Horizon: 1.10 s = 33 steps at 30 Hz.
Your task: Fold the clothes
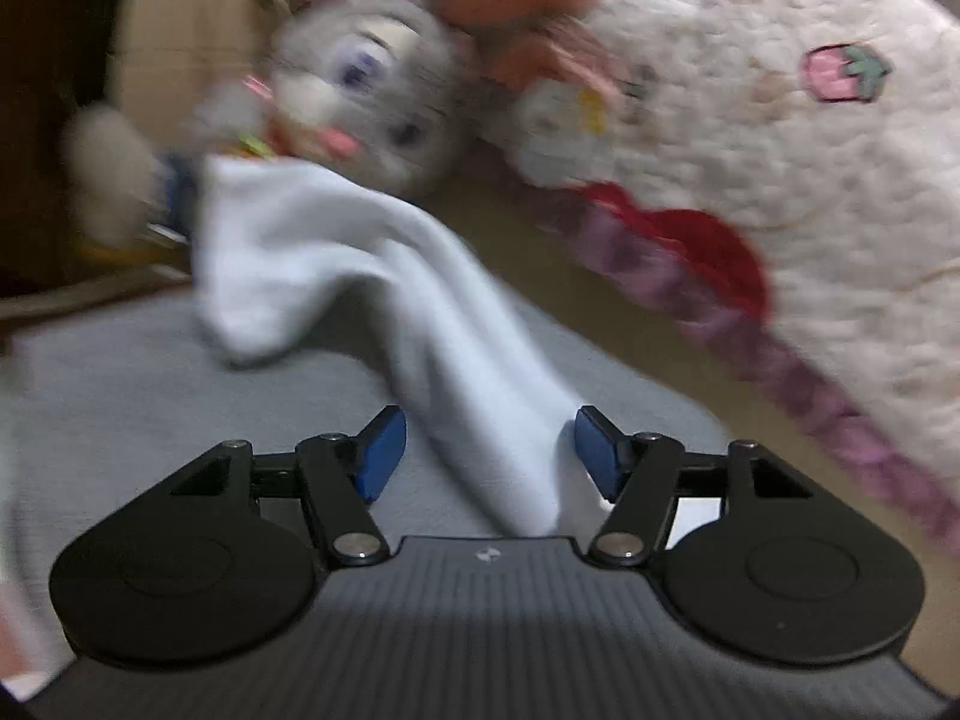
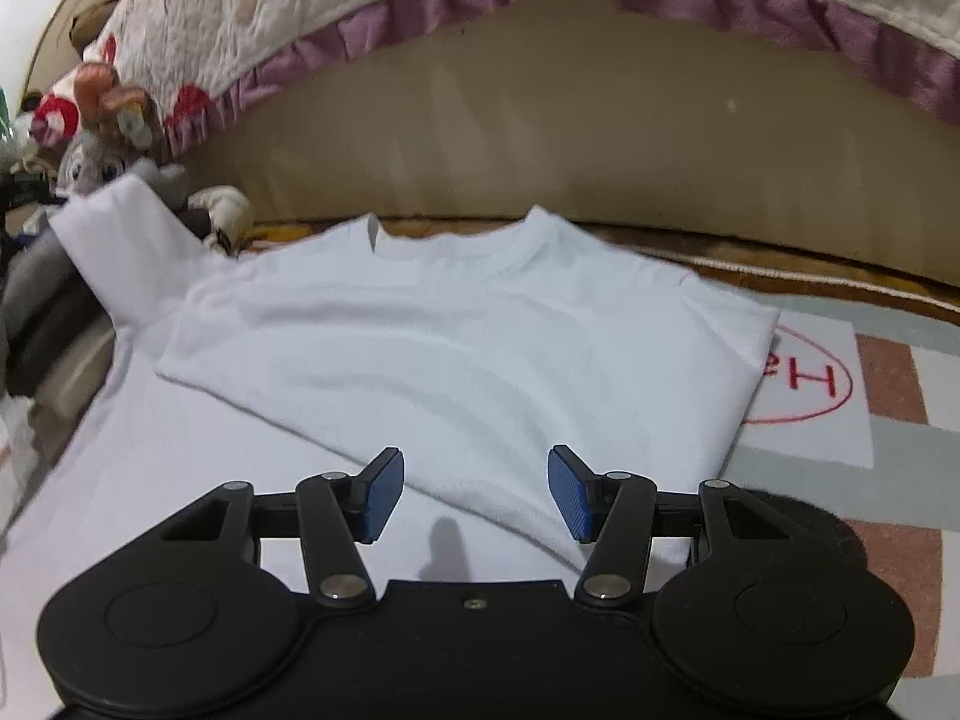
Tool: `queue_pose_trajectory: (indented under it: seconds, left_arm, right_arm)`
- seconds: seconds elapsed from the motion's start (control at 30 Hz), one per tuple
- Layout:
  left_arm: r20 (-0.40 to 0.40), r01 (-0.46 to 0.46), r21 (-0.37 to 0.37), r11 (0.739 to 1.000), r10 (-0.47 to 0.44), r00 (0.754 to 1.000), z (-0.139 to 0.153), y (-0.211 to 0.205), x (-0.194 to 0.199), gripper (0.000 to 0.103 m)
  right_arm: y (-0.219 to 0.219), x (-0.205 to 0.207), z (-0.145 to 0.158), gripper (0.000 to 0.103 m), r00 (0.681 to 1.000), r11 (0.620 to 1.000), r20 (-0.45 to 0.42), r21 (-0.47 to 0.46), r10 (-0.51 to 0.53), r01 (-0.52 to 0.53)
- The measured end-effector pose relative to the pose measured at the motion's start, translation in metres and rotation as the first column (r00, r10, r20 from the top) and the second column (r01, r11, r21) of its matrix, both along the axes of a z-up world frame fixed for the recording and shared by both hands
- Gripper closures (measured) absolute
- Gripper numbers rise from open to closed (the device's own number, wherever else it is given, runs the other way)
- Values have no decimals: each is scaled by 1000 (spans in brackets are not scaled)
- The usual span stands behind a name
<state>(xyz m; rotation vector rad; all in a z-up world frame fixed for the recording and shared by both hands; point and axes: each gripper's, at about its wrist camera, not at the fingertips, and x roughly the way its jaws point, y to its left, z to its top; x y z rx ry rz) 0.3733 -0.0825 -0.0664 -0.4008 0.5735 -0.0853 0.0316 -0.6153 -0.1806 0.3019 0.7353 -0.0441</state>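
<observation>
A white T-shirt (image 2: pixel 456 354) lies flat, collar far, its right side folded over. Its left sleeve (image 2: pixel 114 240) stands raised at the far left. In the left wrist view the same sleeve (image 1: pixel 336 264) hangs lifted, a strip of it running back between the open blue pads of my left gripper (image 1: pixel 483 450) without being pinched. My right gripper (image 2: pixel 474 492) is open and empty, low over the shirt's near hem.
A grey plush rabbit (image 1: pixel 372 90) lies just beyond the sleeve and also shows in the right wrist view (image 2: pixel 96 162). A quilted blanket with purple trim (image 2: pixel 360 30) hangs over the beige bed side behind. A mat with a red printed circle (image 2: pixel 810 384) lies to the right.
</observation>
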Motion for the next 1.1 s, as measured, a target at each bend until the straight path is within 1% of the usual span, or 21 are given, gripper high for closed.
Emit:
queue_pose_trajectory:
  seconds: [0.03, 0.07, 0.13, 0.17, 0.2, 0.27, 0.33, 0.4, 0.47, 0.53, 0.57, 0.6, 0.63, 0.7, 0.77, 0.8, 0.9, 0.97, 1.0, 1.03, 1.1]
  left_arm:
    - [10, 22, -23, 999, -22, 1000, -1, 0, 2, 40]
    - [33, 19, -14, 1000, -19, 999, 0, -4, 0, 42]
    - [88, 59, 17, 998, -60, 994, 9, -19, -14, 95]
    - [120, 60, 57, 997, -66, 991, 14, -30, -21, 95]
    - [173, 50, 123, 991, -71, 982, 22, -46, -32, 95]
    - [265, 52, 270, 961, -126, 956, 35, -83, -56, 95]
    - [361, 106, 323, 941, -226, 905, 43, -118, -86, 95]
    - [388, 193, 269, 944, -289, 875, 45, -149, -117, 95]
    - [354, 272, 204, 940, -330, 875, 35, -180, -142, 93]
    - [295, 328, 202, 923, -377, 878, 14, -210, -168, 87]
    - [249, 355, 213, 910, -402, 881, -3, -226, -178, 82]
    - [202, 383, 223, 897, -426, 882, -20, -241, -187, 68]
    - [152, 415, 234, 879, -455, 877, -36, -253, -192, 59]
    - [29, 478, 266, 837, -503, 864, -73, -272, -203, 57]
    - [-79, 499, 313, 808, -502, 861, -100, -279, -211, 57]
    - [-113, 511, 315, 800, -503, 857, -108, -277, -214, 57]
    - [-121, 501, 244, 830, -487, 865, -117, -250, -220, 55]
    - [-92, 438, 169, 883, -428, 899, -110, -231, -213, 52]
    - [-75, 395, 116, 912, -388, 919, -105, -220, -208, 47]
    - [-62, 369, 61, 927, -366, 929, -102, -212, -202, 45]
    - [-61, 330, -57, 942, -333, 941, -99, -196, -187, 45]
  right_arm:
    - [1, 1, -2, 44, 1000, 1000, -8, -5, 6, -6]
    - [2, 2, -5, 44, 1000, 1000, -16, -8, 13, -13]
    - [3, 2, -8, 44, 999, 1000, -26, -1, 27, -27]
    - [2, 3, -9, 44, 999, 1000, -26, 12, 27, -26]
    - [2, 3, -9, 44, 999, 999, -26, 24, 26, -25]
    - [0, 3, -11, 44, 1000, 999, -21, 48, 20, -19]
    - [-1, 4, -13, 44, 1000, 997, -17, 73, 15, -13]
    - [-2, 4, -14, 44, 1000, 995, -13, 97, 9, -8]
    - [-3, 5, -16, 44, 1000, 993, -9, 122, 3, -2]
    - [-5, 5, -18, 44, 1000, 989, -5, 146, -3, 4]
    - [-5, 5, -18, 44, 1000, 987, -3, 158, -6, 6]
    - [-6, 5, -19, 44, 1000, 986, -2, 166, -8, 8]
    - [-5, 6, -18, 44, 1000, 986, -1, 165, -7, 7]
    - [-5, 6, -17, 44, 1000, 987, 0, 162, -5, 5]
    - [-5, 6, -17, 44, 1000, 987, 1, 160, -4, 3]
    - [-5, 6, -17, 44, 1000, 988, 0, 157, -3, 3]
    - [-6, 6, -19, 44, 1000, 987, 2, 159, -1, 1]
    - [-8, 6, -19, 44, 1000, 987, 5, 163, 0, -1]
    - [-8, 6, -19, 44, 1000, 986, 6, 164, -1, 0]
    - [-9, 6, -20, 44, 1000, 986, 7, 167, -4, 3]
    - [-9, 6, -20, 43, 1000, 984, 11, 176, -12, 10]
